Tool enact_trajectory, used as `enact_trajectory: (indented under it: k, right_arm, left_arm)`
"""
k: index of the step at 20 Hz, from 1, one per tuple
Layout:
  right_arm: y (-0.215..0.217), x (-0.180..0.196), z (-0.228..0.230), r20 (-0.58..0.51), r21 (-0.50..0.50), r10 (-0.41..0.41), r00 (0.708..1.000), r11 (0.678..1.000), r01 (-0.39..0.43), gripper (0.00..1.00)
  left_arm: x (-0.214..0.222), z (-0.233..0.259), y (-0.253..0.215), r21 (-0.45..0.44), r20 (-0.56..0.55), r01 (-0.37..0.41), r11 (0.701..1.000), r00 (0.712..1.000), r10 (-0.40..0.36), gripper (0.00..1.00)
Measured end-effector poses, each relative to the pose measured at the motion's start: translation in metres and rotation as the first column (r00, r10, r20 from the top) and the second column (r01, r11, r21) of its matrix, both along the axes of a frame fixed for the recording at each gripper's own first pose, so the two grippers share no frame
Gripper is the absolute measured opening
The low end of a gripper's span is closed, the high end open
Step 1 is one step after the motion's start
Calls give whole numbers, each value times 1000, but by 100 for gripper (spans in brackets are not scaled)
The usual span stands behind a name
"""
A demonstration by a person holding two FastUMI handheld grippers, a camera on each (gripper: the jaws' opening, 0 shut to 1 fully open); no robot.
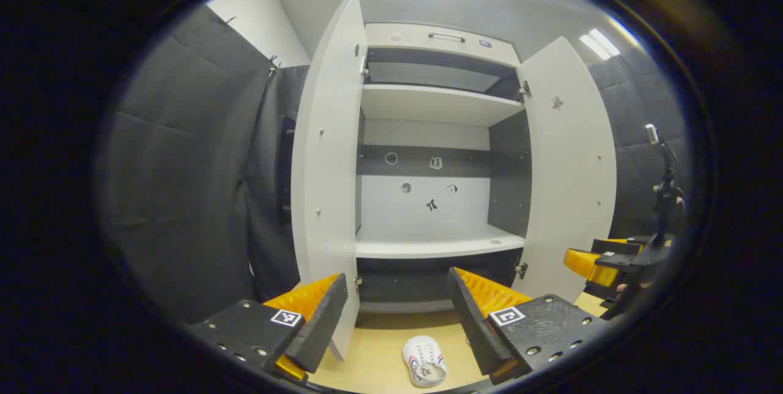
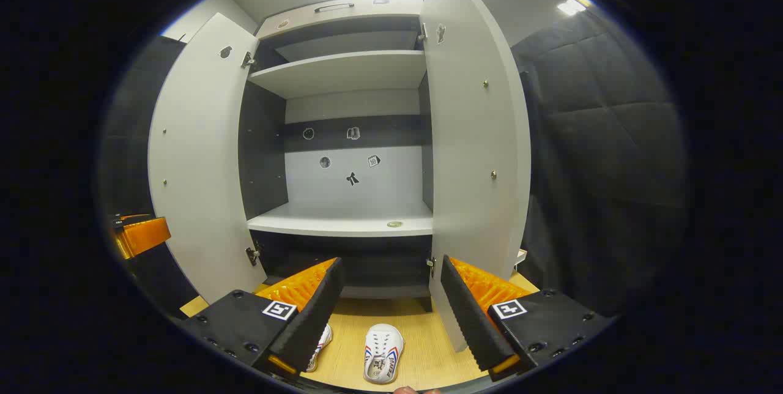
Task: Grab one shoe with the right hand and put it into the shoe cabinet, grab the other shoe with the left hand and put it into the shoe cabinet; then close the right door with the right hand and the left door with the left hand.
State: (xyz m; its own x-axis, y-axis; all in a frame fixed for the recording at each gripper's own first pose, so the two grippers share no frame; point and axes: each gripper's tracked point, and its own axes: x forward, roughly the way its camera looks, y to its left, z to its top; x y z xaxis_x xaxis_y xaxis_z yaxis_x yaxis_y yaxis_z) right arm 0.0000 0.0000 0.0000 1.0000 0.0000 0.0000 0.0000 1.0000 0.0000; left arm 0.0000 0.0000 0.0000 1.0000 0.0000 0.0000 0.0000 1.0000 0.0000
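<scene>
The white shoe cabinet (image 1: 437, 106) stands ahead with both doors swung wide; its left door (image 1: 327, 155) and right door (image 1: 569, 161) frame bare shelves. In the right gripper view the same cabinet (image 2: 342, 70) shows a shelf (image 2: 342, 223) with nothing on it. A white shoe (image 1: 424, 360) with red and blue stripes lies on the wooden floor below my open left gripper (image 1: 397, 314). My right gripper (image 2: 388, 308) is open above two white shoes: one (image 2: 383, 345) between its fingers, the other (image 2: 320, 340) partly hidden behind the left finger. The right gripper (image 1: 596, 262) also shows at the right of the left gripper view.
Dark padded walls (image 1: 183, 155) close in on both sides. A stand with a small camera (image 1: 664, 186) rises at the right in the left gripper view. The left gripper (image 2: 137, 235) peeks past the left door (image 2: 196, 155) in the right gripper view. The floor (image 2: 422, 351) is light wood.
</scene>
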Motion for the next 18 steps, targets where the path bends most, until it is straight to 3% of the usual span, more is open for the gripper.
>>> enact_trajectory:
  k: [11, 12, 18]
  right_arm:
    - [0, 1, -3, -46, -4, 19, 999, 1000, -19, 100]
    - [1, 1, -4, -52, -7, 24, 998, 1000, -25, 100]
    - [7, 6, -4, -66, 11, 36, 997, 999, -36, 96]
  left_arm:
    - [-13, -9, 9, -45, -35, -31, 999, 999, 29, 100]
    - [-12, -10, 11, -45, -41, -40, 998, 998, 38, 94]
    - [-10, -18, 19, -52, -68, -60, 997, 996, 57, 98]
